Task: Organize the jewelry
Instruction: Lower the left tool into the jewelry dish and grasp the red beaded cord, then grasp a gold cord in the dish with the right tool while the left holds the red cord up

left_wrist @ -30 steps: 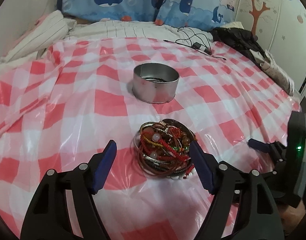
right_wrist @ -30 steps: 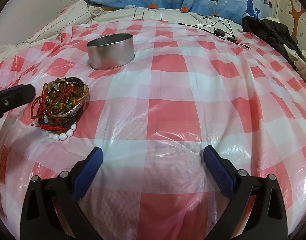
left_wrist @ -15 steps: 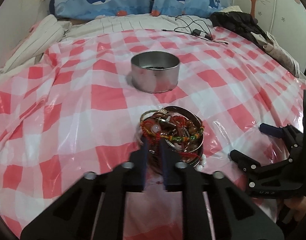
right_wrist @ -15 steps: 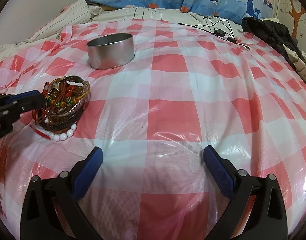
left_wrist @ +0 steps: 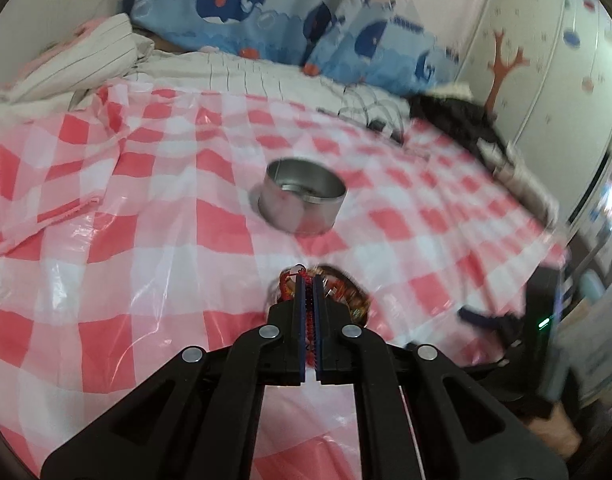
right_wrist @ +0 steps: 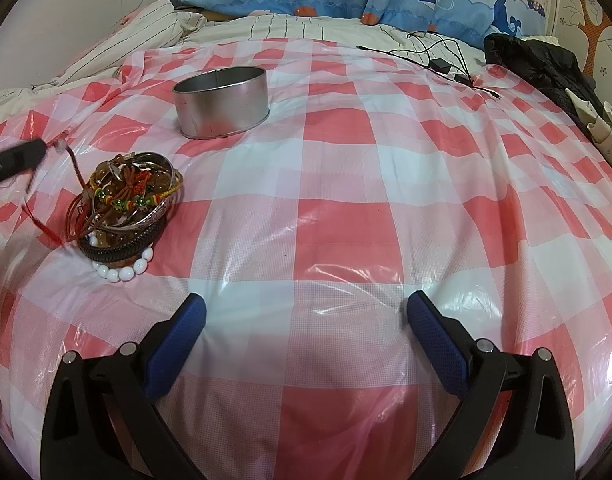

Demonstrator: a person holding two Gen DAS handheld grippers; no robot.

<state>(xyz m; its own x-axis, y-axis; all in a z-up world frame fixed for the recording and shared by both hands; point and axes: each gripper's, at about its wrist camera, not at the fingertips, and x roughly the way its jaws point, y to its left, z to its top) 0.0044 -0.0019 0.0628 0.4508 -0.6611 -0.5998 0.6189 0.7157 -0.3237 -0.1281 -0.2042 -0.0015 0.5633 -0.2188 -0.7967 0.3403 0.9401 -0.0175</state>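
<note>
Across the bed [right_wrist: 346, 24] a pink-and-white checked plastic sheet [right_wrist: 346, 184] is spread. On it a round metal tin [right_wrist: 222, 102] is placed, open at the top, and near it a pile of bracelets [right_wrist: 126, 204] is heaped: metal bangles, brown and red cords, coloured beads, with white beads at the lower edge. The right gripper [right_wrist: 306, 320] is held above bare sheet with its jaws wide apart and nothing between them; the pile lies well to their left. The left gripper [left_wrist: 310, 280] has its jaws pressed together on a red string bracelet [right_wrist: 76, 168], which is stretched from the jaws down to the pile.
</note>
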